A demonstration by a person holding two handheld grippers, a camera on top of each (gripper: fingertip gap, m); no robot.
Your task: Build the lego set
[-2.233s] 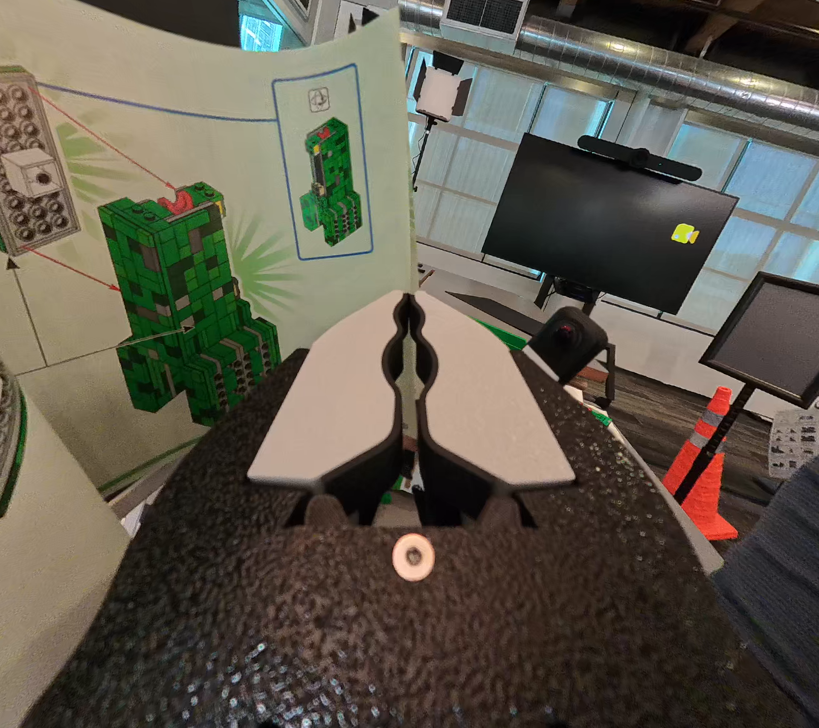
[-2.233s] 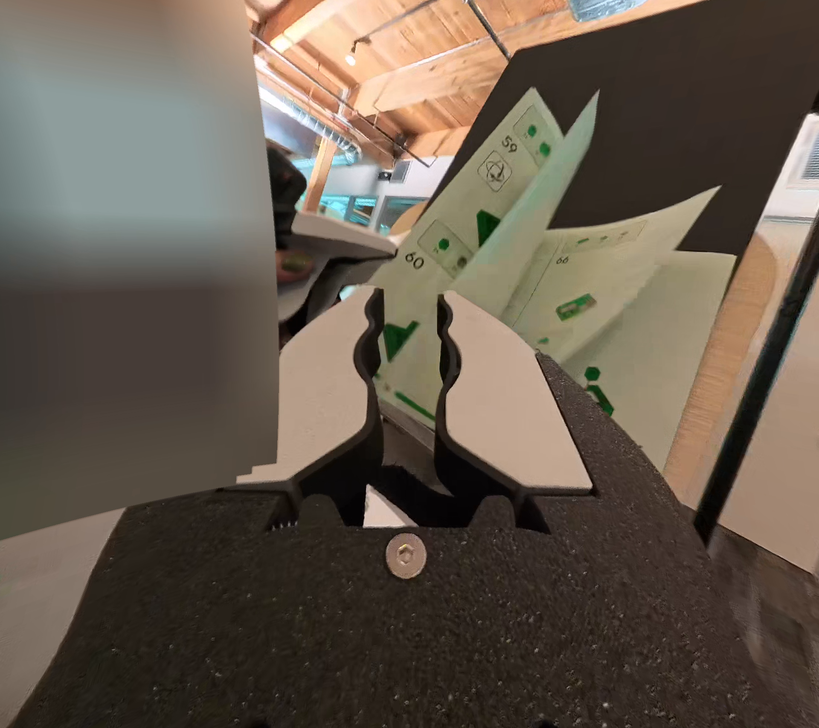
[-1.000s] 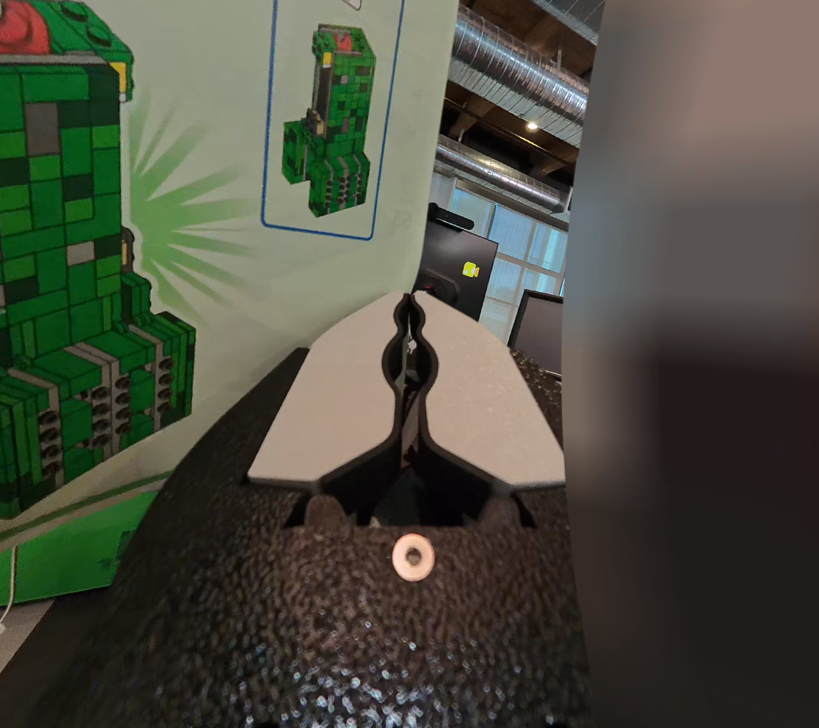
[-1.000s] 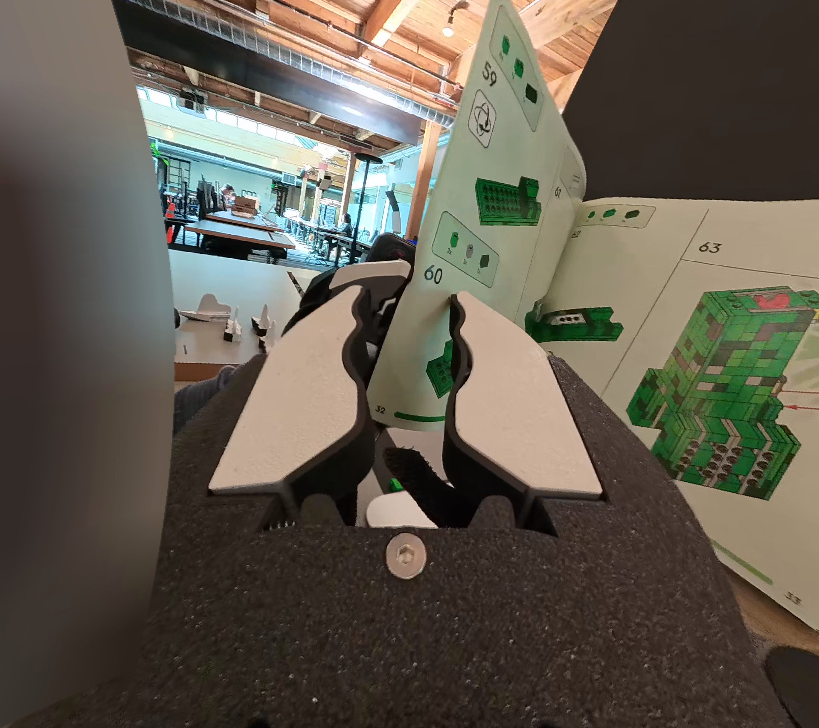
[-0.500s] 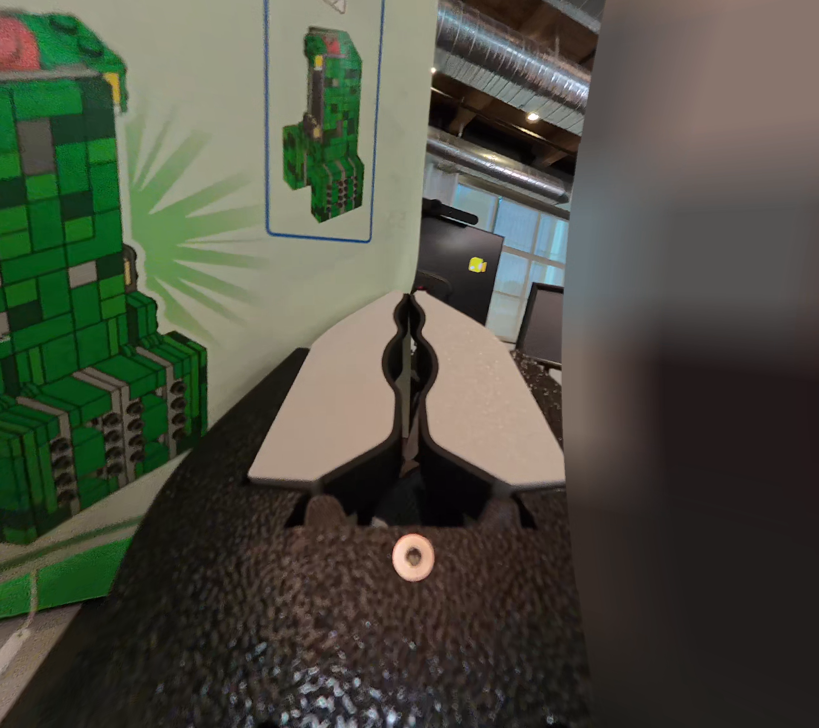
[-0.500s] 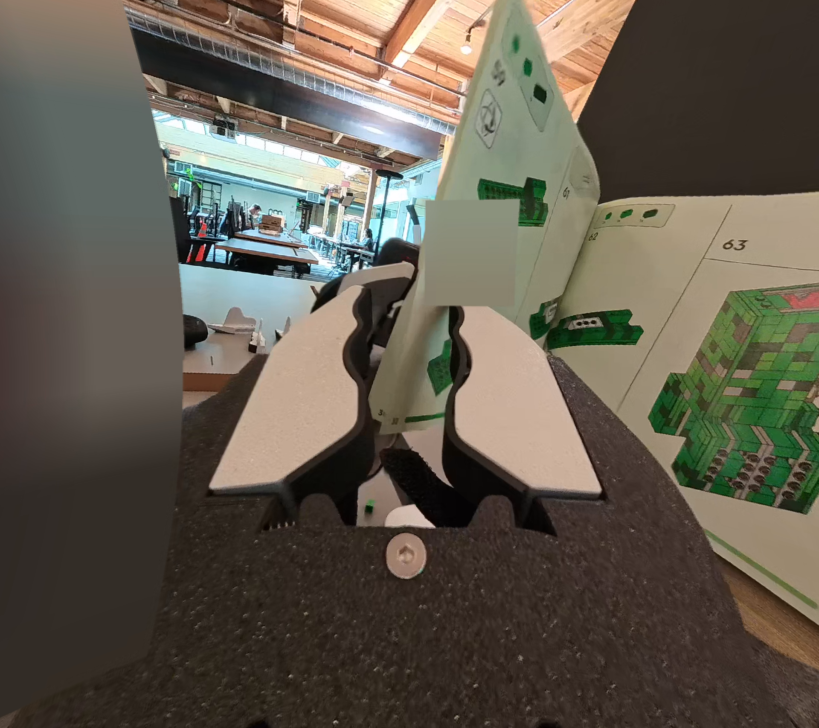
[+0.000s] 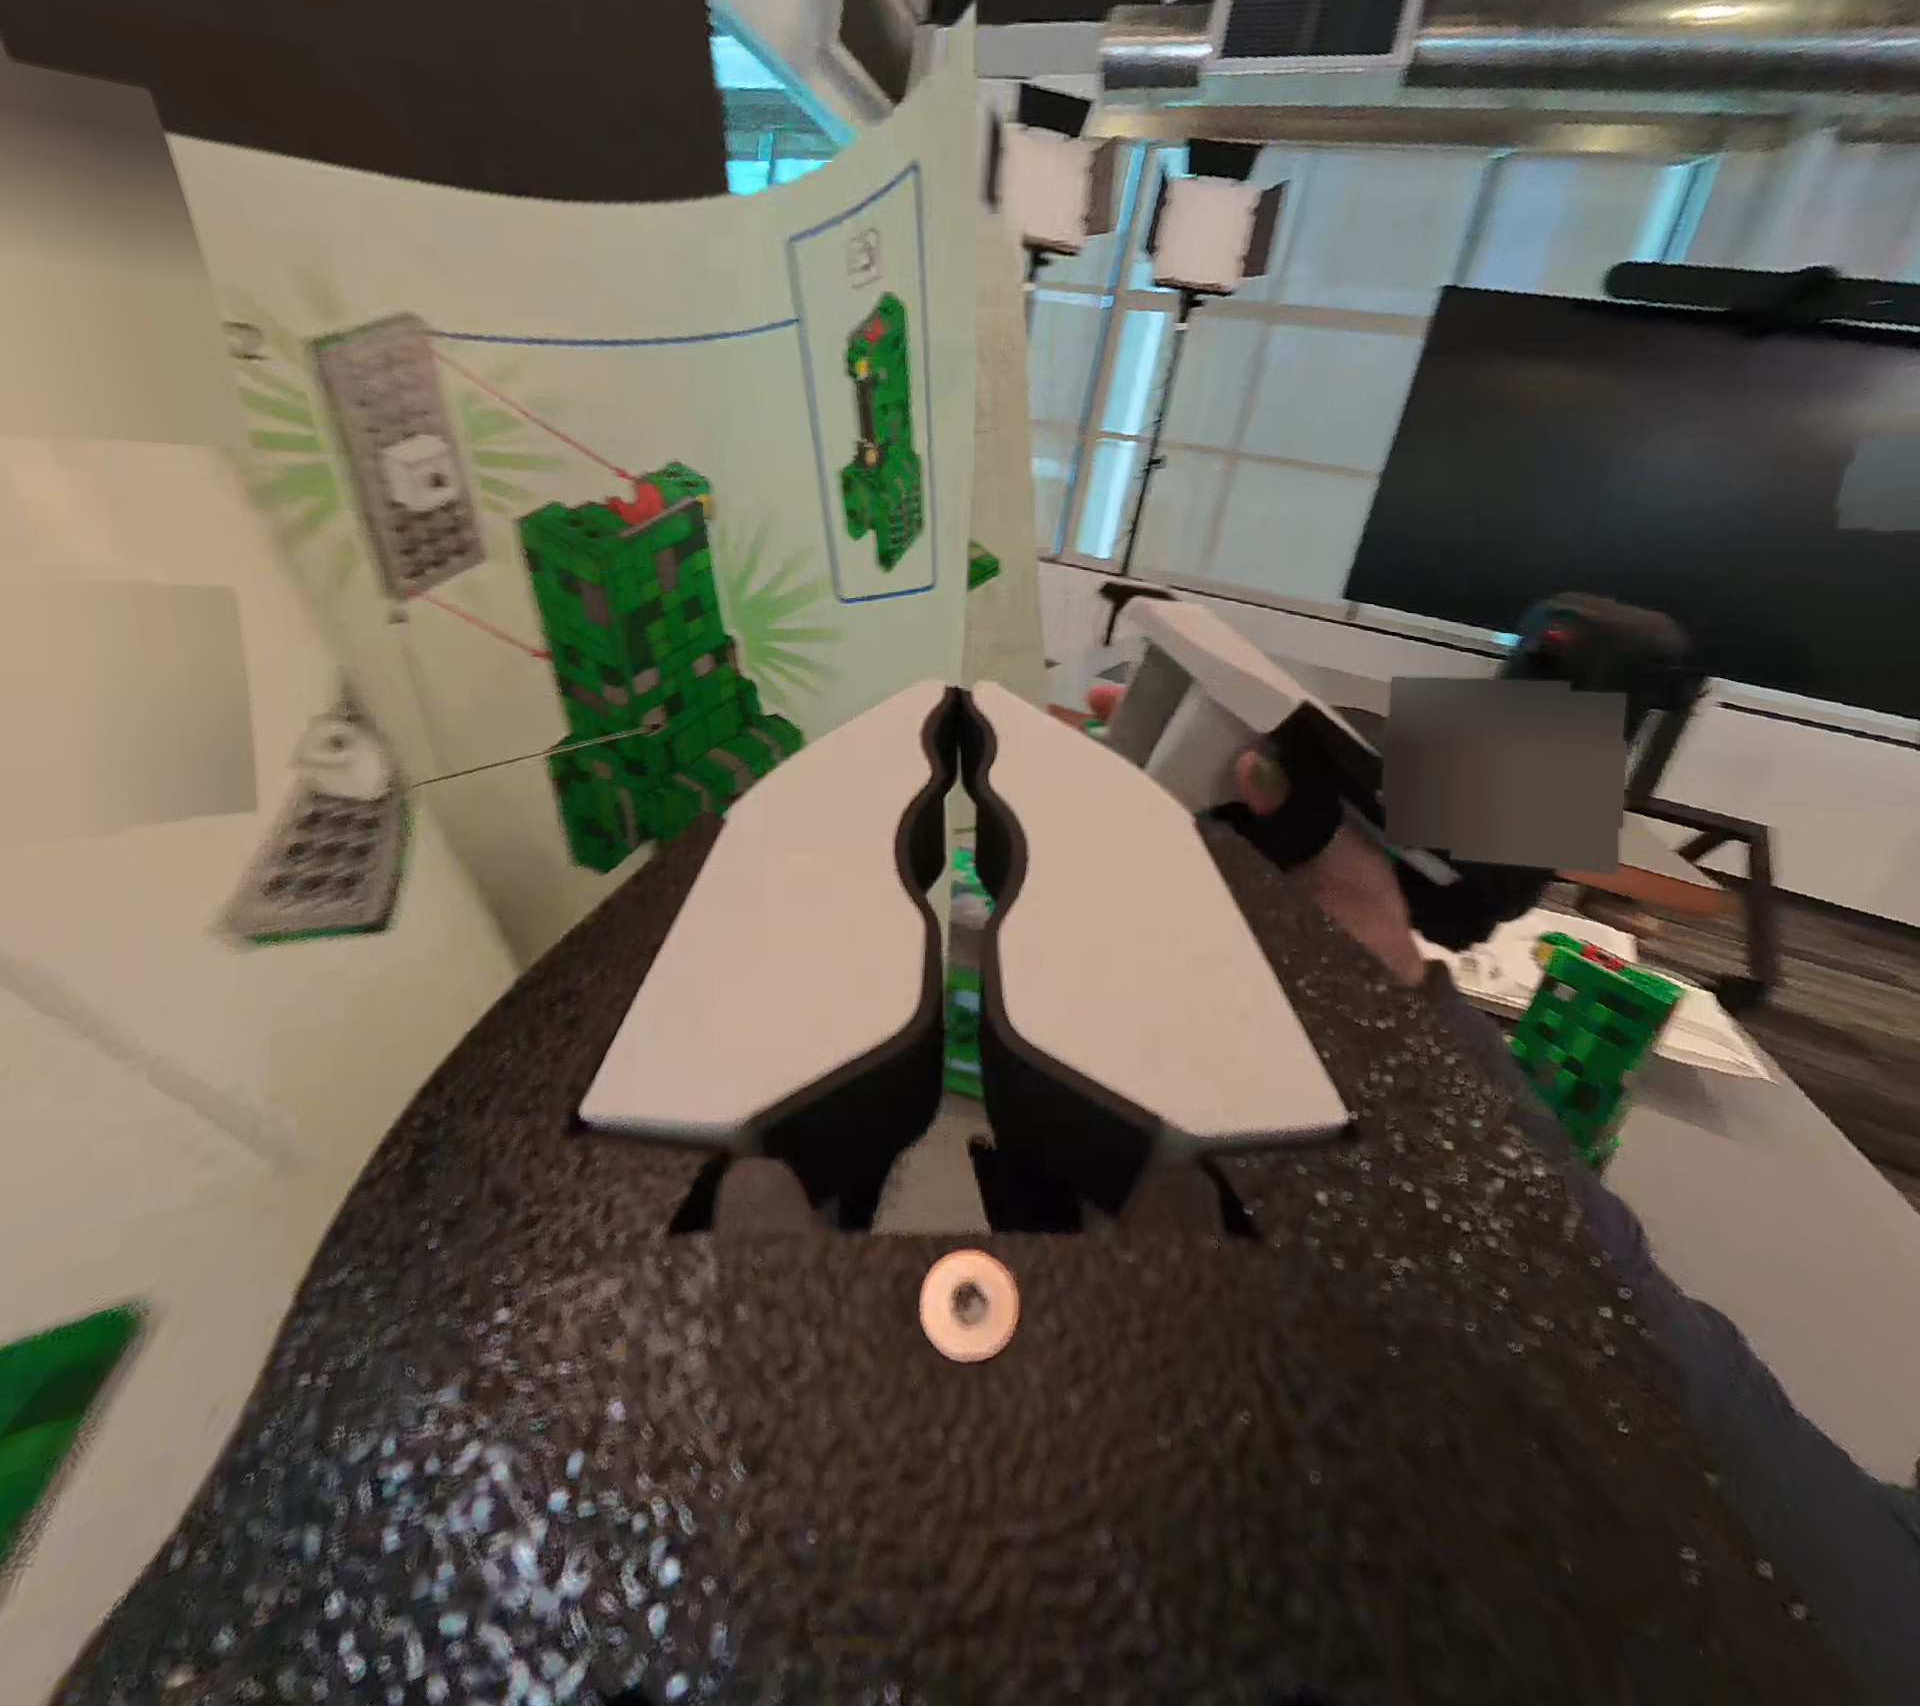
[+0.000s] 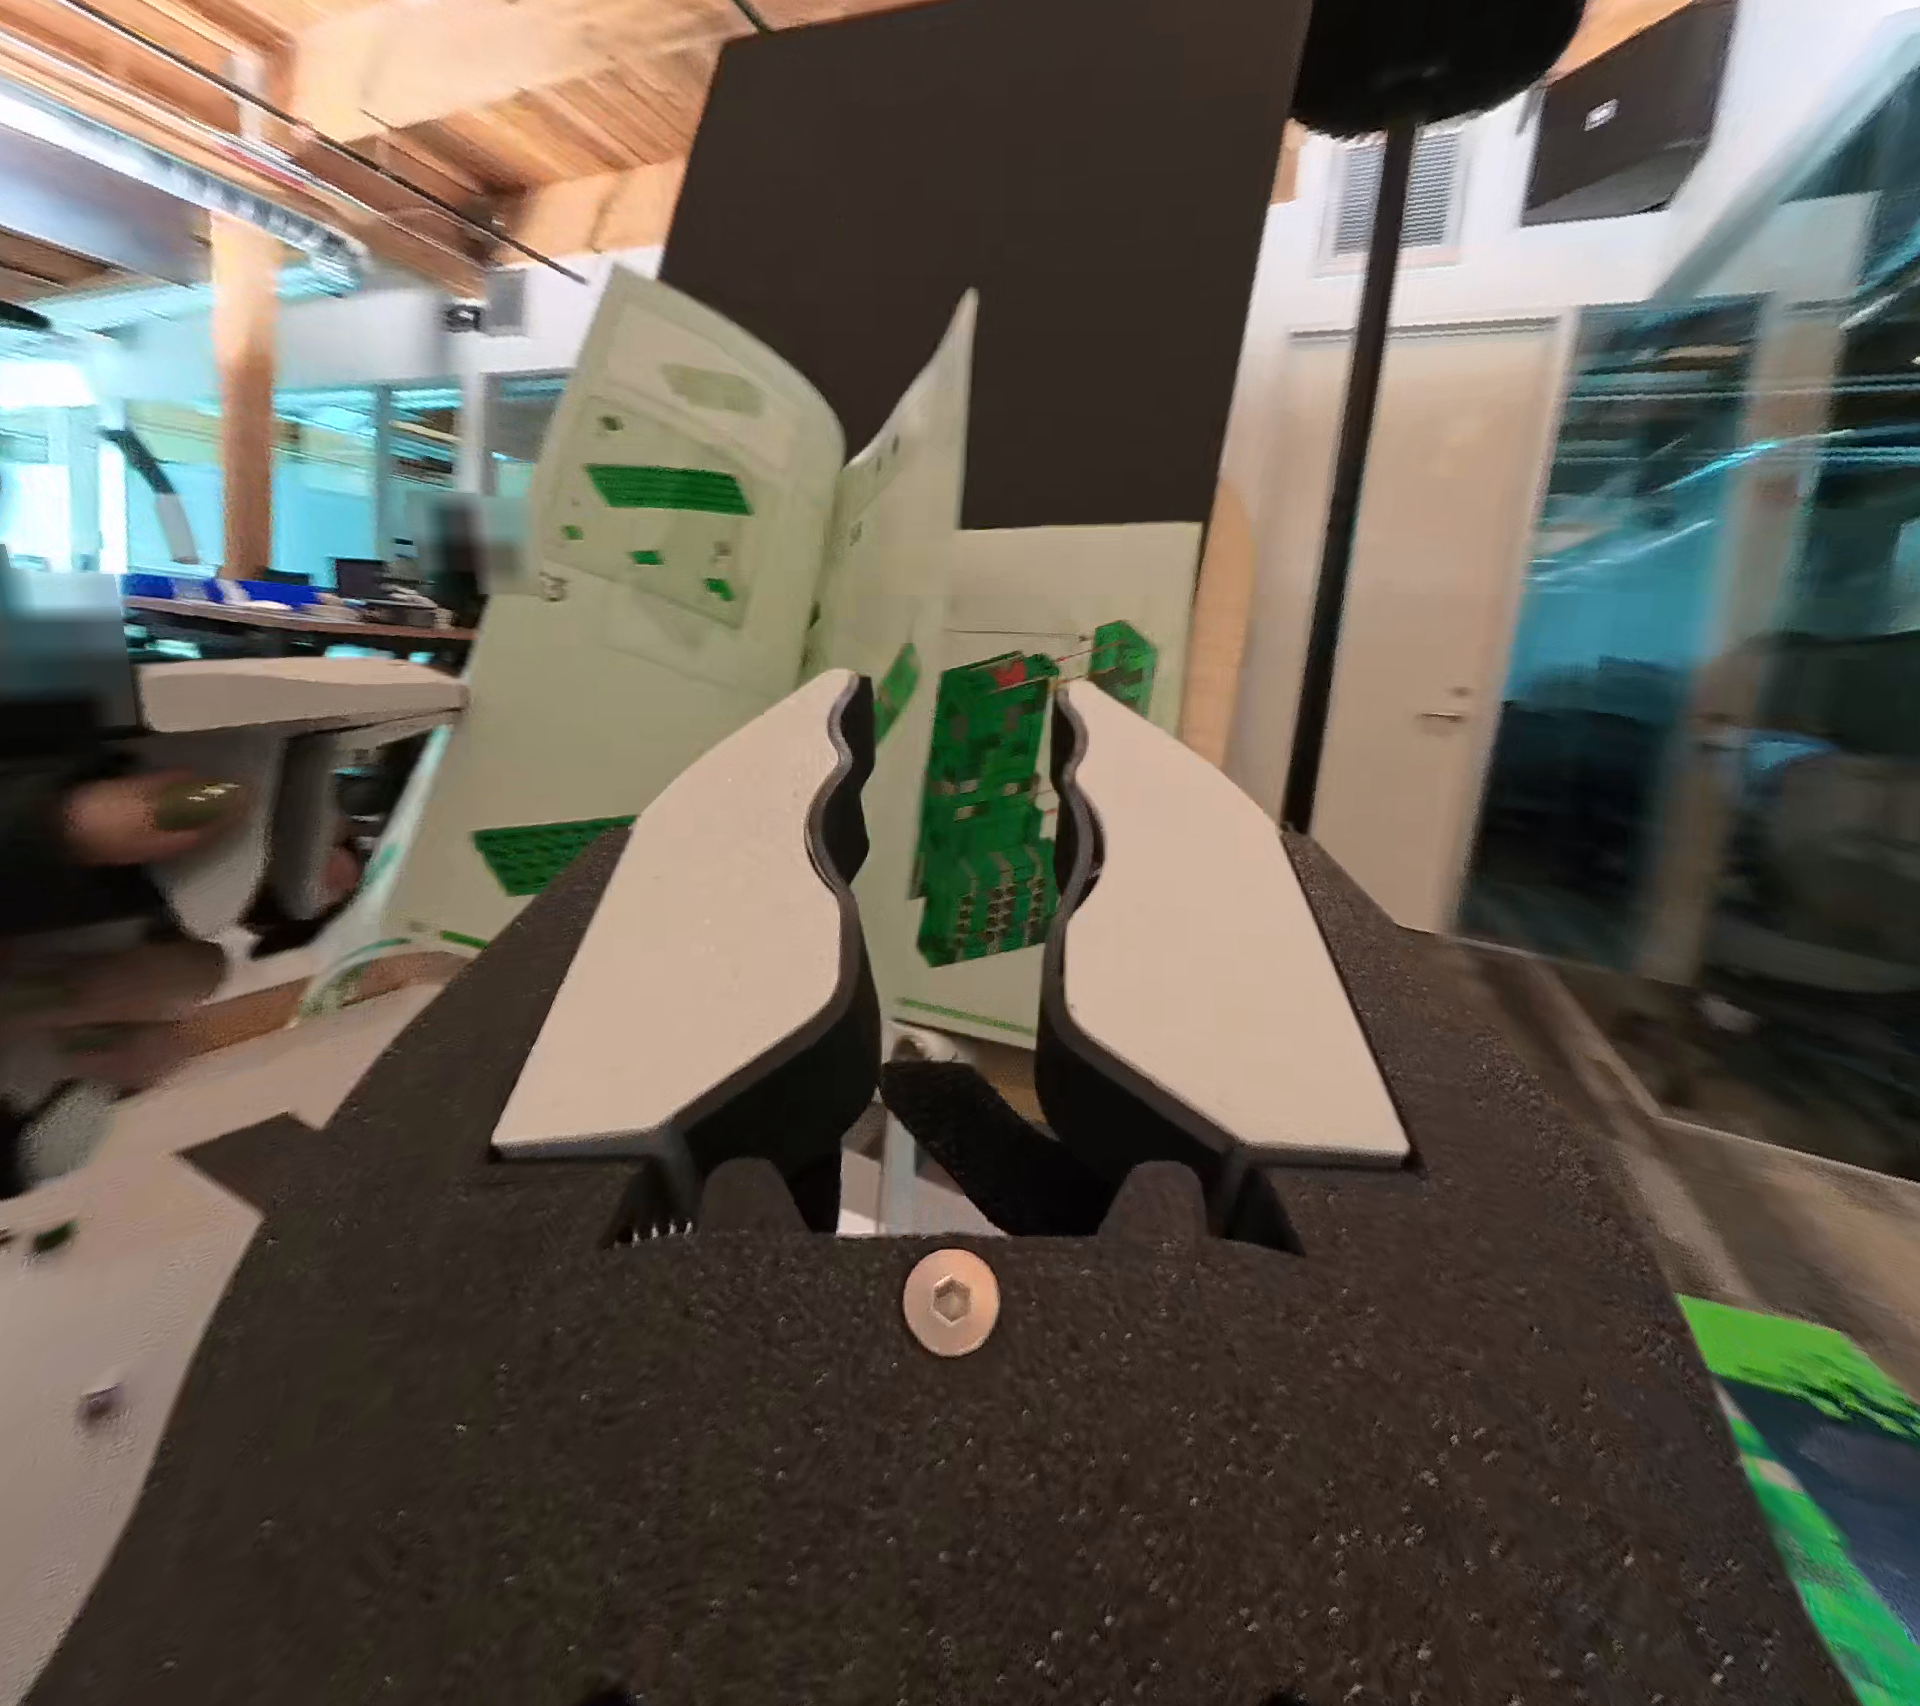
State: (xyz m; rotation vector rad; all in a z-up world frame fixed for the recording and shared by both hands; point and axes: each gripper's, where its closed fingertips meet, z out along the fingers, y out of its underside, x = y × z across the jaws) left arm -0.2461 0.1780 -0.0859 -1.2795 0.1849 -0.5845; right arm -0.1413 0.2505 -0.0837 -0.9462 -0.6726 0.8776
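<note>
An open pale green instruction booklet [image 7: 623, 368] with printed green brick figures stands against a black board [image 8: 987, 202]. My left gripper [image 7: 961, 702] is shut on the edge of one booklet page [image 7: 1003, 409], which rises straight up from the fingertips. It also shows at the left of the right wrist view [image 8: 301, 721], at the booklet's [image 8: 675, 534] left page, with a hand behind it. My right gripper [image 8: 961, 700] is open and empty. It sits back from the booklet, and the printed page shows through the gap. It also shows in the left wrist view [image 7: 1226, 700].
A green brick model [image 7: 1590, 1033] stands on papers on the table at the right. A black pole with a round disc [image 8: 1439, 25] rises right of the board. A large dark screen [image 7: 1662, 461] stands far behind. A green box corner [image 8: 1818, 1469] lies at the lower right.
My right gripper has pulled back from the page that stood between its open jaws, which are now clear of it. My left gripper stays shut on its page and has swung away from the booklet.
</note>
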